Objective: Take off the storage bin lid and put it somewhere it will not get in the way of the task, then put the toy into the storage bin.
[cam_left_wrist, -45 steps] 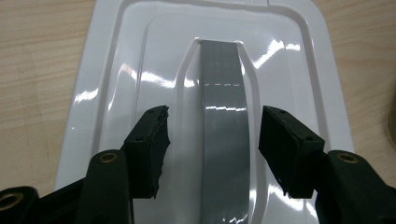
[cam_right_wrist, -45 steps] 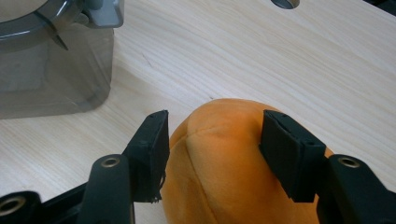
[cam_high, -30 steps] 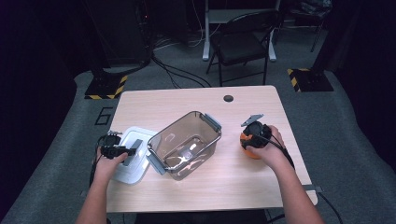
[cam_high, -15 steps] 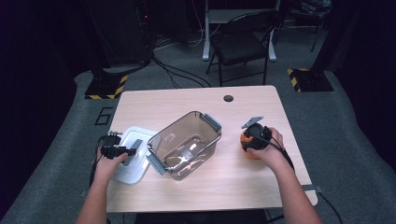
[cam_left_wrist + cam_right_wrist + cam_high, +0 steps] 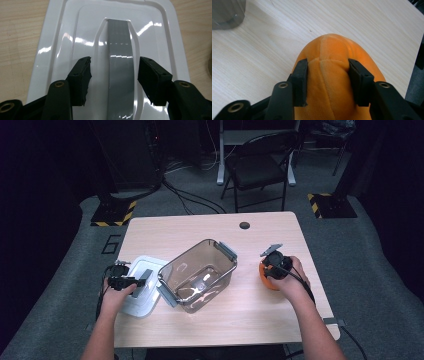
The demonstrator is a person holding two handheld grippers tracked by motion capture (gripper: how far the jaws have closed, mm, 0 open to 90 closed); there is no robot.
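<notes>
High view: clear container (image 5: pixel 200 275) sits between white lid (image 5: pixel 141 290) and orange plush (image 5: pixel 266 276).

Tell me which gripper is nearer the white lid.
Left. The left gripper is right over the white lid, its open fingers straddling the grey handle. The right gripper is across the table, past the clear container, fingers pressing an orange plush toy.
</notes>
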